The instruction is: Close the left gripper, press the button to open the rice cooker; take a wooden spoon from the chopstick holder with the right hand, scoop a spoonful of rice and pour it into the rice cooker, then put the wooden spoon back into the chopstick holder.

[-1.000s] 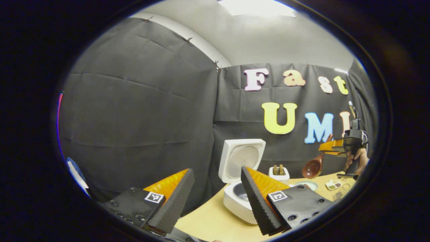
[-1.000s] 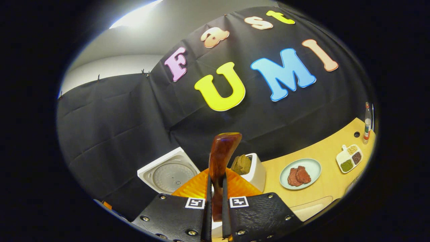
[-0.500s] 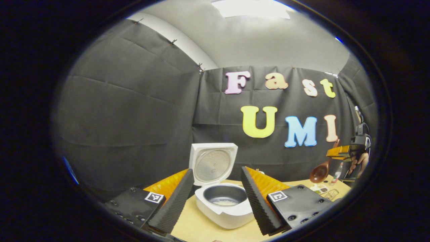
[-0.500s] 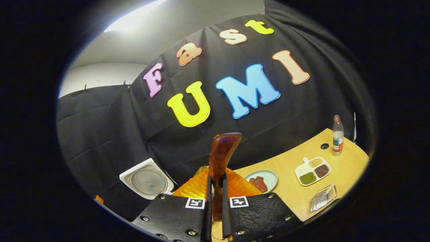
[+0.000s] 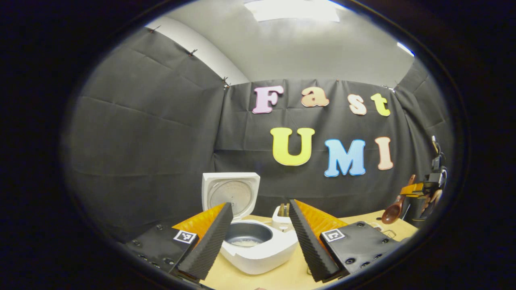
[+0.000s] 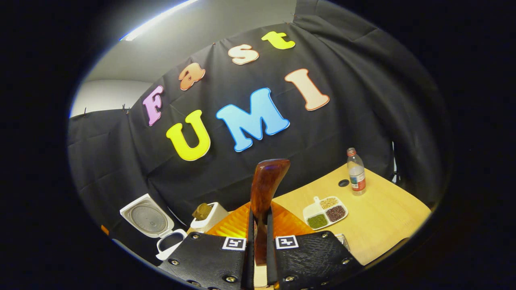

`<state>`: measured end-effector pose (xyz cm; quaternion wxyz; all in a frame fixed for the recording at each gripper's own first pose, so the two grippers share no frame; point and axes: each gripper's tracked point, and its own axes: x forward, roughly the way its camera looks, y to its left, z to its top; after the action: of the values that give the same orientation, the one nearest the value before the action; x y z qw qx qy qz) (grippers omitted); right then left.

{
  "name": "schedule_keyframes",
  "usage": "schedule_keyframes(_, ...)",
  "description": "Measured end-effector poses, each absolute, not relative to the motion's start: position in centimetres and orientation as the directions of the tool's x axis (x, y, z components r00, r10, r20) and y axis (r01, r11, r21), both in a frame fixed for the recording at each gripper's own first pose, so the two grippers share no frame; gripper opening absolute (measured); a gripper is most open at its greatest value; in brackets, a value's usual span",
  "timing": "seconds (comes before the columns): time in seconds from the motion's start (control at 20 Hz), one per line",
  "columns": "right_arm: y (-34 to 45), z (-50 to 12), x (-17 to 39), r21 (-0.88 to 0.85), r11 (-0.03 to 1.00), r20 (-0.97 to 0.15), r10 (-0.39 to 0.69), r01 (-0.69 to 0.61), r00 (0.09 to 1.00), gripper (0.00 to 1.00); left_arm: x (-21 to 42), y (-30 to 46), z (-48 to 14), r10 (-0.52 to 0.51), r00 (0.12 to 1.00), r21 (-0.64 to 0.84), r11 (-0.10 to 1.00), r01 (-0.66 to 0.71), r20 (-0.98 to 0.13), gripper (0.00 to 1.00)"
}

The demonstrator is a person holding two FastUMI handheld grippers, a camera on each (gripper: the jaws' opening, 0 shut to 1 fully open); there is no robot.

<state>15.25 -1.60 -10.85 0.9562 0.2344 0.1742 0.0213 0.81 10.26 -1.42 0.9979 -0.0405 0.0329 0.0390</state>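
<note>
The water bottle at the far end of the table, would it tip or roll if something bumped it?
Probably tips easily: the water bottle stands upright, tall and narrow, alone on the table. It looks like clear plastic, so likely light. Once down, its round body would probably roll, and the table's edge looks close by.

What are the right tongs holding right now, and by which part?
The right tongs are shut on the wooden spoon, gripping its handle; the left tongs hold nothing.
</note>
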Motion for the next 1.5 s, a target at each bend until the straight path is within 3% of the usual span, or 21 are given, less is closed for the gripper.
schedule_keyframes(0.6,-8.0,-19.9,14.9,0.264,0.957,-0.432,0.005,0.121,0.902,0.12,-0.7,6.5,-0.5,0.091,0.993,-0.015,0.996,-0.092,-0.08,0.97)
schedule_keyframes(1.1,-7.6,-26.8,14.1,0.297,0.945,-0.551,0.053,0.137,0.833,0.14,-2.1,5.8,-0.1,0.139,0.987,0.021,0.99,-0.137,-0.076,0.97)
schedule_keyframes(1.4,-9.2,-26.1,13.3,0.241,0.963,-0.533,0.027,0.122,0.846,0.23,-1.7,4.0,-0.3,0.117,0.991,0.013,0.993,-0.117,-0.07,0.95)
schedule_keyframes(1.45,-9.8,-25.6,13.2,0.223,0.967,-0.524,0.013,0.122,0.851,0.33,-1.5,3.6,-0.4,0.11,0.992,0.011,0.994,-0.11,-0.069,0.97)
schedule_keyframes(1.5,-10.3,-25.2,13.0,0.203,0.971,-0.519,0.0,0.123,0.855,0.34,-1.3,3.3,-0.2,0.104,0.992,0.009,0.995,-0.103,-0.065,0.97)
